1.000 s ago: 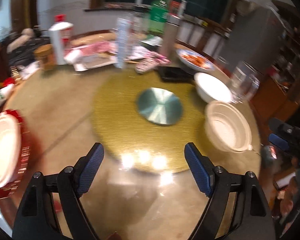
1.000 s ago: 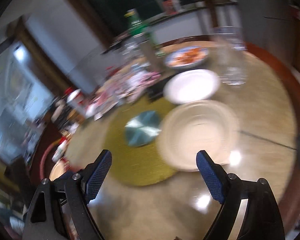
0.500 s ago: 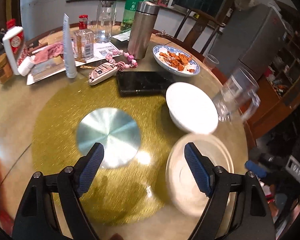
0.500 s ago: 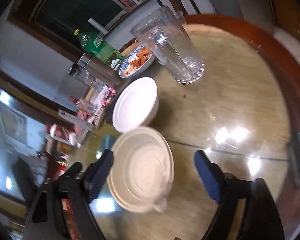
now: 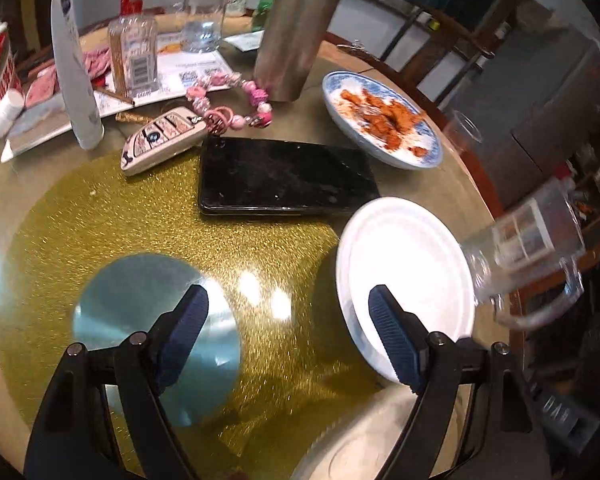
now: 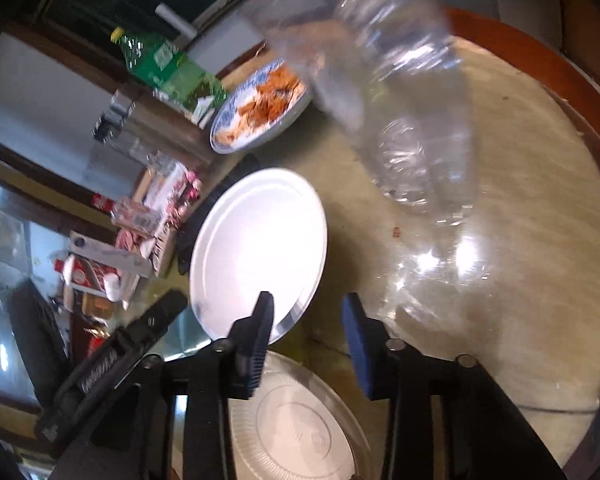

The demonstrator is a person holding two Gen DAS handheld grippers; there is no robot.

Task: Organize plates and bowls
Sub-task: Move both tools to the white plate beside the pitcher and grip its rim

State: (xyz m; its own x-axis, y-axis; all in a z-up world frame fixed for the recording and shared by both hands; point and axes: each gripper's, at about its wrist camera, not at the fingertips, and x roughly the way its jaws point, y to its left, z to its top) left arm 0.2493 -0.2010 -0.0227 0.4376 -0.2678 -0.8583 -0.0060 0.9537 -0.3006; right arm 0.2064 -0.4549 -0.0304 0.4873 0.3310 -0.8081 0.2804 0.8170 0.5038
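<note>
Right gripper [image 6: 306, 336], jaws just narrowing on nothing, nears the white bowl [image 6: 260, 248]; left gripper [image 5: 288, 332] gapes empty.

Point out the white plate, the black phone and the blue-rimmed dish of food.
white plate [image 5: 408, 264], left wrist view, bare centre
black phone [image 5: 284, 176], left wrist view, screen
blue-rimmed dish [image 6: 260, 108], right wrist view, food

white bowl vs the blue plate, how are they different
The white bowl is plain white and empty; the blue plate has a blue patterned rim and holds orange-red food. The bowl sits nearer the claws, next to the black phone; the plate lies further back, by the steel flask. The bowl looks deeper, the plate shallower. Both are round and rest upright on the table.
</note>
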